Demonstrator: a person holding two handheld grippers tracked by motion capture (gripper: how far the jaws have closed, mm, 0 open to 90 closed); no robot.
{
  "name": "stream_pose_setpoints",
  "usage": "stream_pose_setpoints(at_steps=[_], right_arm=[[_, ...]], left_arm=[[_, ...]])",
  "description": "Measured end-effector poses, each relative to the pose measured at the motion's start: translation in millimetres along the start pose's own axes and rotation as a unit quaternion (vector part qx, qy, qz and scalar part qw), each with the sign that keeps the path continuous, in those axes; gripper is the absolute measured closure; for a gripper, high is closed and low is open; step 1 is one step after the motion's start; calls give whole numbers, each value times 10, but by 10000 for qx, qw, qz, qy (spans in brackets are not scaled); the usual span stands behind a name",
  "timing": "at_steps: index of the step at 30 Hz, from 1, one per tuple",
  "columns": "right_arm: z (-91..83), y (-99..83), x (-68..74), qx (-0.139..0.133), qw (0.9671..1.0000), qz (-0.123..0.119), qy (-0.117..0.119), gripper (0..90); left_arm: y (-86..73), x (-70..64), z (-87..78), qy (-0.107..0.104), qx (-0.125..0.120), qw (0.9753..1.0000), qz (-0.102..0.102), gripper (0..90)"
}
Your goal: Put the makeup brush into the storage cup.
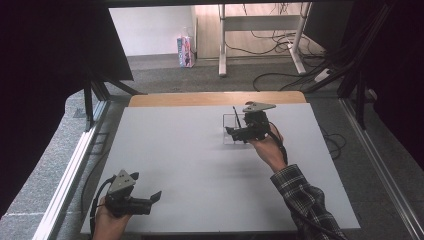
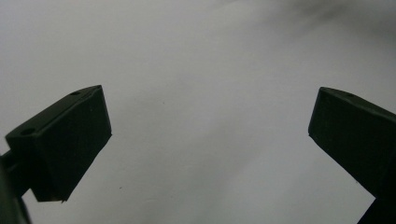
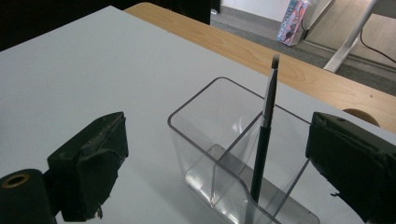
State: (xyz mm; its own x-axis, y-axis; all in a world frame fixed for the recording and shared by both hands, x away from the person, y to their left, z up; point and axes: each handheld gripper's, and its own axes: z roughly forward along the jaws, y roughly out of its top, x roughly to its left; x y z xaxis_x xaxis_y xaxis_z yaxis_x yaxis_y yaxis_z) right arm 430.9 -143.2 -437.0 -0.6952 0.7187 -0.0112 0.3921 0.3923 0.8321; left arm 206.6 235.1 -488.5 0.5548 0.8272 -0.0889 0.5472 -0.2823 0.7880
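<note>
A clear plastic organiser [image 3: 219, 140] with dividers stands on the white table [image 1: 200, 165], at the far middle right in the high view [image 1: 231, 129]. A black-handled brush [image 3: 264, 135] leans upright inside it, bristles up [image 1: 236, 116]. My right gripper [image 3: 217, 163] is open, one jaw on each side of the organiser, nothing clamped; in the high view it sits just right of the organiser [image 1: 235, 133]. My left gripper [image 1: 156, 197] rests near the table's front left corner, open over bare table [image 2: 210, 140].
A wooden strip [image 1: 215, 98] borders the table's far edge. Beyond it are desk legs [image 1: 222, 45], floor cables and a small colourful carton [image 1: 185, 51]. Metal frame rails [image 1: 75, 165] run along both sides of the table.
</note>
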Motion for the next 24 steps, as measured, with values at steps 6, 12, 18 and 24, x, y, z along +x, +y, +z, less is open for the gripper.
stream_pose_setpoints(at_steps=[6, 12, 18, 24], right_arm=[[-70, -13, 29, 27, 10000, 0, 24, 53], [-133, -48, 71, 29, 10000, -28, 59, 54], [-158, -123, 104, 128, 9998, -72, 167, 56], [-164, -207, 102, 229, 9996, -55, 156, 54]], left_arm=[[-9, 21, -5, -46, 18, 10000, -63, 0], [-14, 25, -6, -34, 26, 10000, -75, 0], [-14, 25, 8, -63, 65, 9999, -66, 0], [-16, 34, 3, -128, 24, 9999, -95, 0]])
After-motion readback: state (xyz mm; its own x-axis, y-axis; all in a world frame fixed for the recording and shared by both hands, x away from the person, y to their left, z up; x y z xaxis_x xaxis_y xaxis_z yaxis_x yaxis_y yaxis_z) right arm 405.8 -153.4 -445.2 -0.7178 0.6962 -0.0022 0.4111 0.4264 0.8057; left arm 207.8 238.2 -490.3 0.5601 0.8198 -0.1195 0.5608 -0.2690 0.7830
